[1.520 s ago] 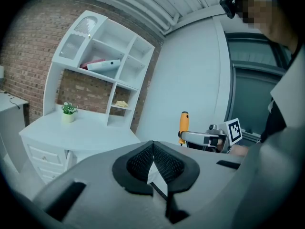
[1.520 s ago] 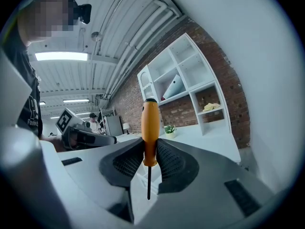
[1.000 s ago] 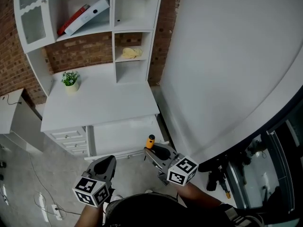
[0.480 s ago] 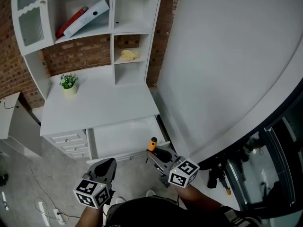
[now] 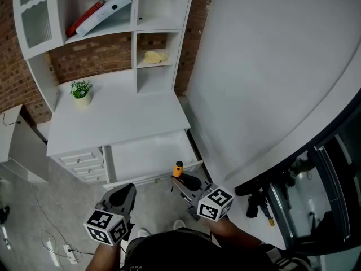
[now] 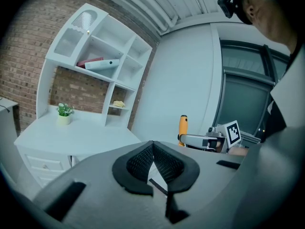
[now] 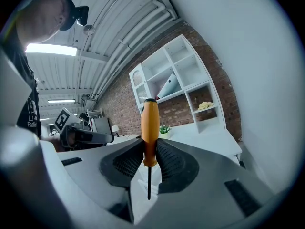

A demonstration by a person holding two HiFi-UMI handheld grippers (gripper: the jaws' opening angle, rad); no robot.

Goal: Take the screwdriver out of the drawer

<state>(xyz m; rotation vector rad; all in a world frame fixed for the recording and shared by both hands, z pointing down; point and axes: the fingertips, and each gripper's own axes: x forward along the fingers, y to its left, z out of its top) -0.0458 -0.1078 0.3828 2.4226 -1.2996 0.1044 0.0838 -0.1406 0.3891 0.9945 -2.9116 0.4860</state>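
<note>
Pinching orange-handled, thin-shafted screwdriver [image 7: 149, 123] at handle base, right gripper [image 7: 149, 160] holds it upright, outside open white desk drawer [image 5: 148, 158], near drawer front. Left gripper [image 6: 153, 157] pressed together, empty. Extraction seemingly done; next: steady set-down somewhere.

No legible text, brand or number was found in any view. Black-and-white square markers are carried on the cubes of the left claw [image 5: 120, 195] and the right claw [image 5: 183, 181]; these are patterns only, without characters. Pale print is seen on the person's dark shirt [image 7: 27, 116] in the right gripper view, too small and blurred to be read. Any lettering on the white binder [image 5: 105, 12] cannot be made out.
</note>
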